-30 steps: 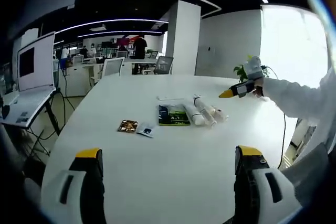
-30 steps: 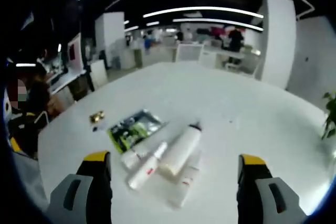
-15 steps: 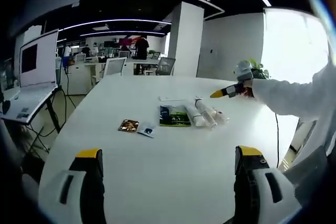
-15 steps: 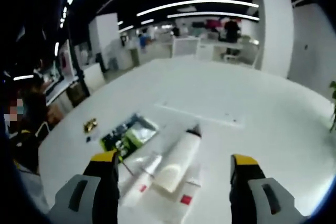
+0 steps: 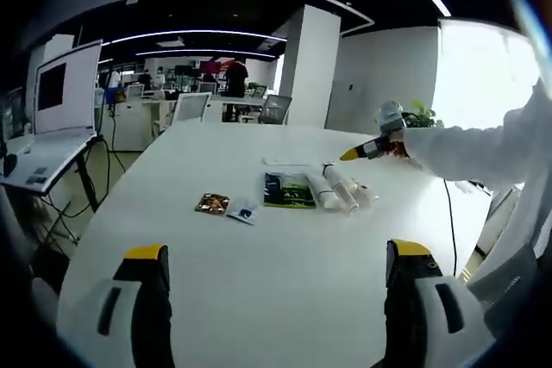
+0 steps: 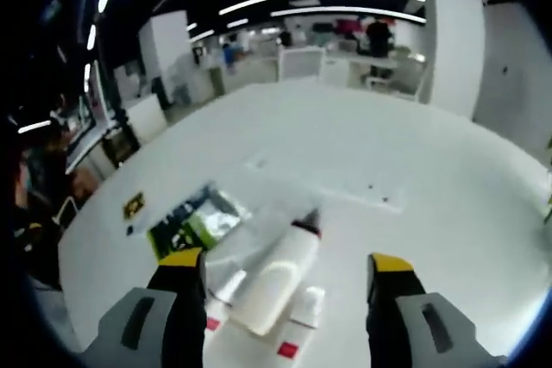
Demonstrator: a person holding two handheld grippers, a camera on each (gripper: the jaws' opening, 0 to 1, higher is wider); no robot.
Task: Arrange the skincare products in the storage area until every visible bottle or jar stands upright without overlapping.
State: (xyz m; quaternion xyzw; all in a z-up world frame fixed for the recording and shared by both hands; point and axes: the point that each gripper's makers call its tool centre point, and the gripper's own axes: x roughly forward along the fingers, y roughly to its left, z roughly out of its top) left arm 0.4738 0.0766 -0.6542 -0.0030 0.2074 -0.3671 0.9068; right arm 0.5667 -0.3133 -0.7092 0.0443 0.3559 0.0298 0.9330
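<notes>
Table: a big white table [image 5: 285,273] takes up the lower half of both views.
Skincare products: some white tubes [image 5: 338,188] lie flat in a bunch in the middle of the left gripper view. None stands up.
Big tube: in the right gripper view a fat white tube with a dark cap [image 6: 274,285] lies low in the middle, between the two jaws.
Small tubes: smaller white ones [image 6: 306,307] lie right beside it, touching or very close.
Green packet: a green and dark packet [image 5: 286,190] lies flat just left of the tubes.
Little packets: a gold one [image 5: 211,204] and a small blue-white one [image 5: 241,212] lie further left.
Left gripper: [image 5: 276,299] jaws wide apart, holding nothing, low over bare table.
Right gripper: [image 6: 285,295] jaws apart, one on each side of the big tube, not squeezing it.
Sleeve: a white sleeve [image 5: 474,148] reaches in from the right.
</notes>
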